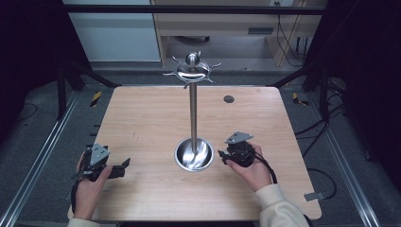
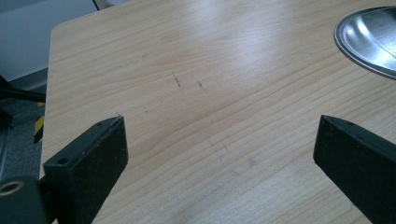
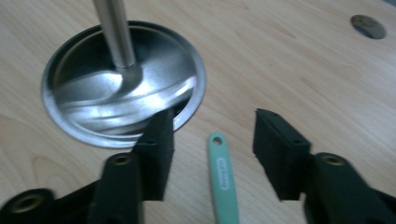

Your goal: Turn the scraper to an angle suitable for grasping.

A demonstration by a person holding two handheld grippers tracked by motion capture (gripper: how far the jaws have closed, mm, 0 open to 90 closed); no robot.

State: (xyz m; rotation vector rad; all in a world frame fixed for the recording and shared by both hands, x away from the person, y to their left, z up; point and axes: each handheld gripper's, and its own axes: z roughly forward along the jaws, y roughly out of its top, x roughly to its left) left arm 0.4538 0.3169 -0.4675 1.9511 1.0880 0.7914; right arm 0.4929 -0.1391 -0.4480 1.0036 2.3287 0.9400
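A wooden worktop (image 1: 142,118) carries a tall shiny metal stand (image 1: 193,111) near its middle. The stand has a round dish base (image 1: 194,155), a thin straight pole going up, and a round top with little curved hooks (image 1: 193,70) sticking out all around. The right tongs (image 1: 223,157) sit just beside the dish base, on its right side, held in the person's right hand (image 1: 250,168). In the right gripper view, the right tongs (image 3: 212,135) are partly open, with a clear gap between the two black jaws, and they have hold of nothing. A thin green handle (image 3: 222,179) lies flat on the worktop in that gap, and its rounded end with a small hole points toward the dish. Neither jaw touches the green handle. One jaw tip reaches over the rim of the dish base (image 3: 123,81), so the dish sits very close in front of the tongs. I cannot tell what is at the other end of the green handle, because it runs out of the picture. The left tongs (image 1: 122,168) rest near the front left of the worktop, held in the left hand (image 1: 90,187), well apart from the stand. In the left gripper view, the left tongs (image 2: 219,135) are wide open over bare wood, holding nothing. A small dark round spot (image 1: 229,99) sits on the worktop behind the stand, toward the right.
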